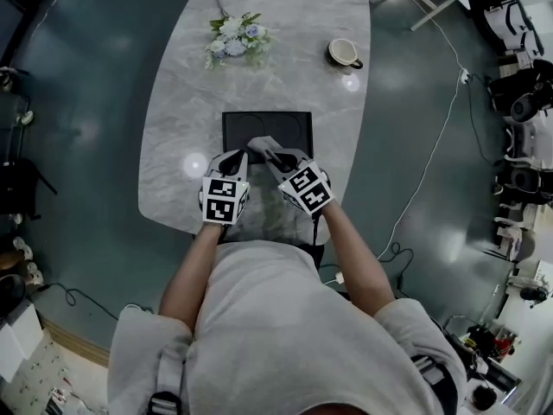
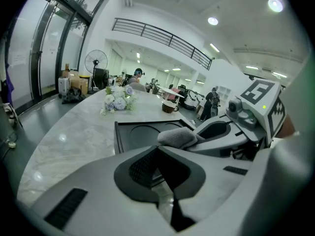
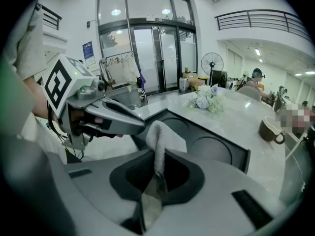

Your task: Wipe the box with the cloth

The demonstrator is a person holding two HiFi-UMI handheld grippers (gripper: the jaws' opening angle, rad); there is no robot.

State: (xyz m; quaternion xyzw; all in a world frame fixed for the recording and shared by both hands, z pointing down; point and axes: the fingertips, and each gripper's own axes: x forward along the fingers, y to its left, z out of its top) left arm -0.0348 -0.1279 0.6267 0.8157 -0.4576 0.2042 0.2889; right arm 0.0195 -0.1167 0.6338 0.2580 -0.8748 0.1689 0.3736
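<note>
A flat black box (image 1: 285,126) with two round recesses lies on the marble table (image 1: 181,119) in front of me. My right gripper (image 1: 278,158) is shut on a grey cloth (image 1: 262,144), which rests on the box's near part. In the right gripper view the cloth (image 3: 160,141) rises from between the jaws of that gripper (image 3: 156,173) over the box (image 3: 211,146). My left gripper (image 1: 235,156) sits at the box's near left rim, and its jaws (image 2: 160,154) look shut on that rim. The cloth (image 2: 178,136) lies just ahead of it, on the box (image 2: 140,132).
A bunch of pale flowers (image 1: 233,37) lies at the table's far side, and a cup (image 1: 344,53) stands at the far right. Beyond the table's right edge a white cable (image 1: 432,154) runs over the floor. Equipment crowds the room's right side.
</note>
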